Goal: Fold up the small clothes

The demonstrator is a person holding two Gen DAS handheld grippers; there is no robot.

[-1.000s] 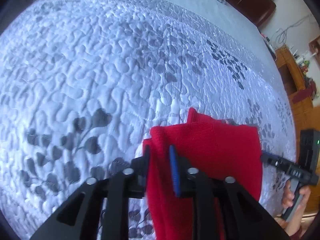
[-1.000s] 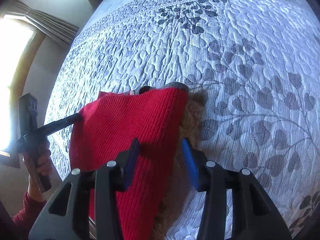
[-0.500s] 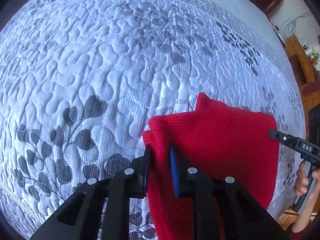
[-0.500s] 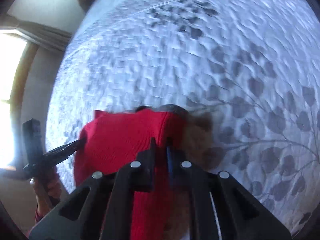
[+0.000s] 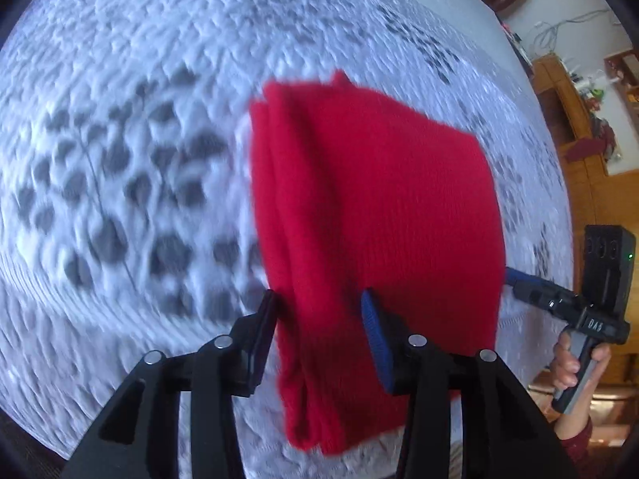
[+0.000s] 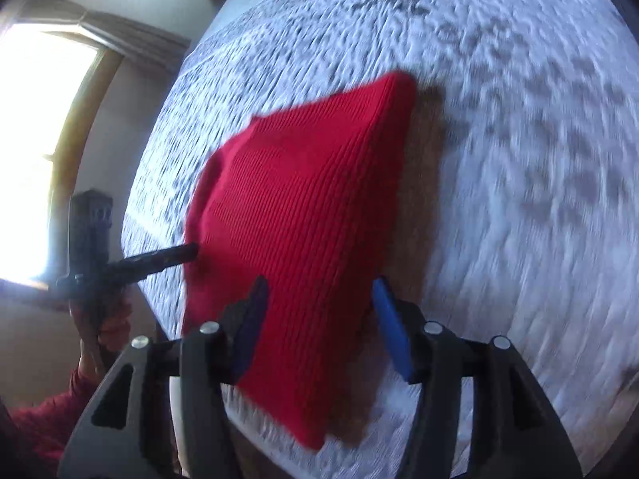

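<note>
Where the left wrist camera looks down, a red knitted garment [image 5: 383,215] lies folded in several layers on a white quilt [image 5: 120,139] printed with grey leaves. The left gripper [image 5: 319,319] has just been opening, and its jaws now stand partly apart with the near left edge of the knit between them; the pads do not seem to press it. At the right edge of this view a hand [image 5: 575,363] holds the other tool.

From the right wrist camera, the same garment [image 6: 303,215] spreads across the quilt [image 6: 519,159], its ribbing plain to see. The right gripper [image 6: 317,315] has likewise just been opening, and the near right part of the cloth sits loosely between its parted jaws.

Soft, light and limp, the knit will likely sag and slide layer over layer. A hold on both near corners, pinching every layer at once, looks safest.
</note>
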